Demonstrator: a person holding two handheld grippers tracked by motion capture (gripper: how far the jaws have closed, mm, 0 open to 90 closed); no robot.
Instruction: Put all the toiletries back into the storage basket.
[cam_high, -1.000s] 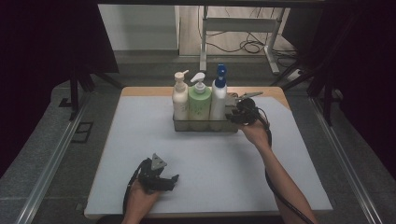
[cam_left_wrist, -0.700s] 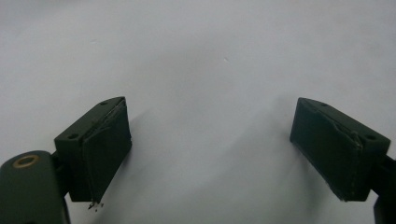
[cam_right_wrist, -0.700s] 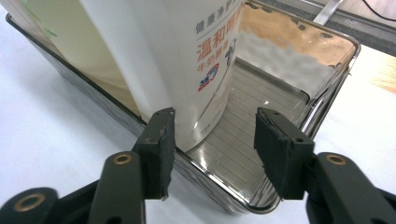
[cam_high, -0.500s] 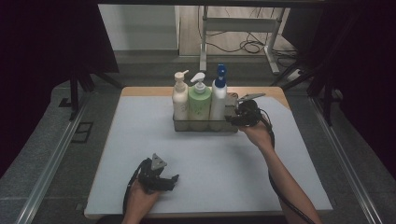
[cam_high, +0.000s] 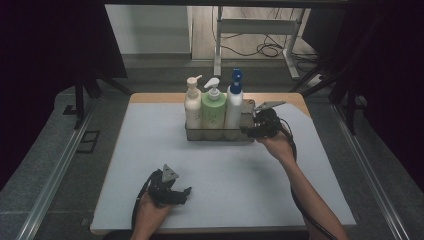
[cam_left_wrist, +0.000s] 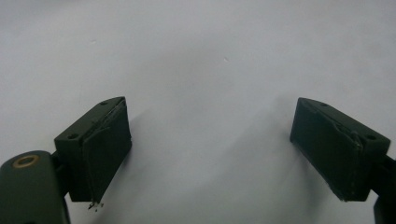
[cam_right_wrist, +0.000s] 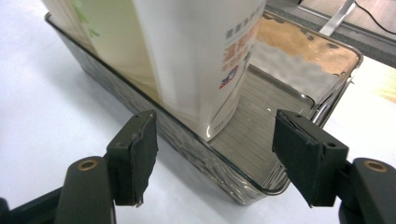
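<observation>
The right tongs (cam_right_wrist: 215, 158), just opening, stand apart before the tray (cam_right_wrist: 261, 184) (3 bottles inside), gripping nothing; the left tongs (cam_left_wrist: 210, 149) gape over bare table (cam_left_wrist: 196, 46).

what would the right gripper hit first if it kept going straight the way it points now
Probably the near wall of the clear tray, then the white bottle standing in it. The right gripper has just been opening, with nothing between its fingers.
</observation>
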